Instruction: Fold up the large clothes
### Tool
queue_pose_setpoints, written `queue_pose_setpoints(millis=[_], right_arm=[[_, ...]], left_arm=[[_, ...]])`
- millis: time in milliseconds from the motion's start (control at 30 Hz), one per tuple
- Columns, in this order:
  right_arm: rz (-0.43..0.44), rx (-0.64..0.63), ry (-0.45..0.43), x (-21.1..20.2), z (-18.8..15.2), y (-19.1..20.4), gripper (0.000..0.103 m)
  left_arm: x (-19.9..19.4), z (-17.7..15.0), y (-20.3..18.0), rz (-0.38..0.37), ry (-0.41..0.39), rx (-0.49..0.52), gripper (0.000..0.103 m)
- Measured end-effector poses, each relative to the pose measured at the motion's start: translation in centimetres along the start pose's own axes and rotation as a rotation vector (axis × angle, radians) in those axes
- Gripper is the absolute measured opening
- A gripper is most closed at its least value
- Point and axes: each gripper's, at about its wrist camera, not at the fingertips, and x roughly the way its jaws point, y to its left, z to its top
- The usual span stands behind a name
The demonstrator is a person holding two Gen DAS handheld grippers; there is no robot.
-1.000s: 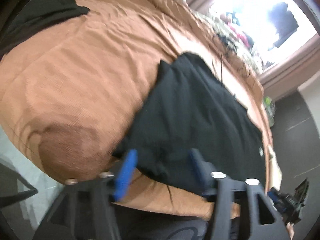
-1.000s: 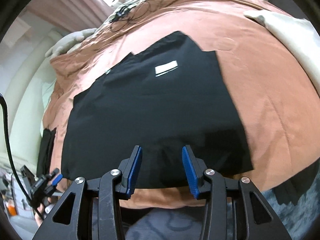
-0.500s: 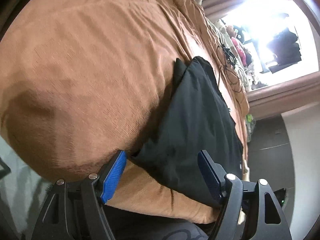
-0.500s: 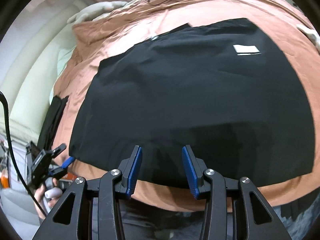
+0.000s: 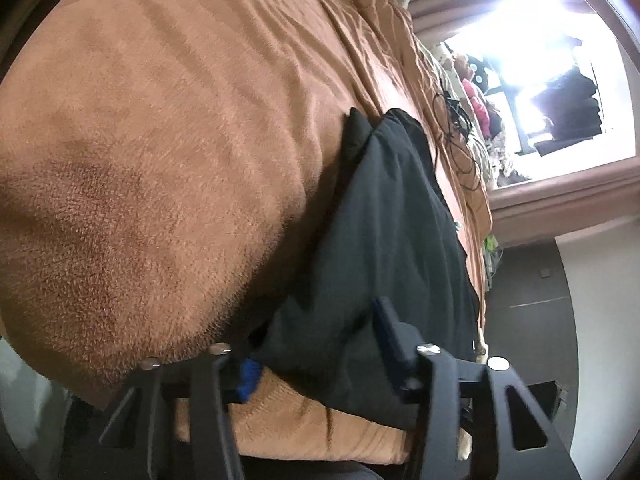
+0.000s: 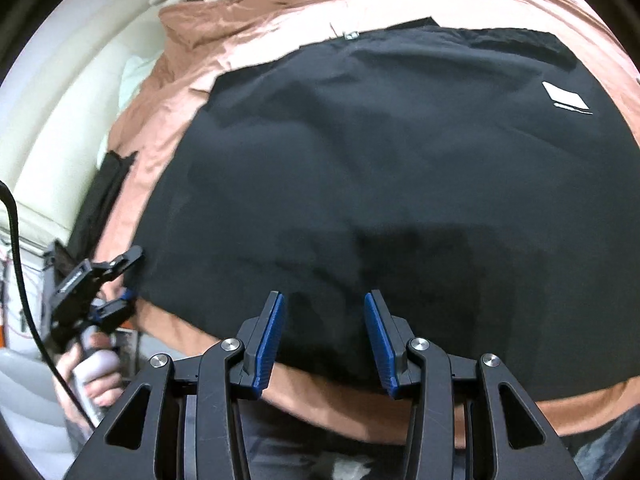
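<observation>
A large black garment (image 6: 400, 168) with a small white label (image 6: 566, 98) lies flat on the brown blanket (image 6: 256, 24) of a bed. My right gripper (image 6: 324, 336) is open, its blue pads over the garment's near hem. My left gripper (image 5: 316, 344) is open with the garment's near left corner (image 5: 360, 280) between its pads; the cloth reaches deep between the fingers. The left gripper also shows at the left in the right wrist view (image 6: 120, 280), at that corner.
The brown blanket (image 5: 160, 160) bulges high to the left of the garment. Black cables (image 5: 456, 128) and soft toys lie at the far end near a bright window. A dark folded cloth (image 6: 100, 196) and pale cushions sit at the bed's left side.
The left gripper moved forward onto the garment's left corner, so the cloth now lies between its pads. The right gripper moved closer over the near hem and stayed open.
</observation>
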Motion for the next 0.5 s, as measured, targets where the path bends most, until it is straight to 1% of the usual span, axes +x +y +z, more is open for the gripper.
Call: queue_pose_setpoints(millis=[67,200,300,500], right_arm=[[-0.023,0.011,-0.012,0.9,0.6,-0.1,0.041],[-0.048,0.037,-0.029,2.0,2.5,-0.5,0.034],[-0.060,0.048,-0.029,2.7,4.4,-0.5,0.032],[-0.093,0.089,-0.036,4.1,8.4,-1.2,0.029]], left_arm=[[0.0,0.0,0.1,0.006,-0.004,-0.003,0.040],[-0.1,0.0,0.1,0.010,-0.010,-0.015,0.038],[0.0,0.1,0.3,0.012,-0.018,-0.060,0.037],[0.3,0.0,0.0,0.030,-0.059,-0.110,0.037]])
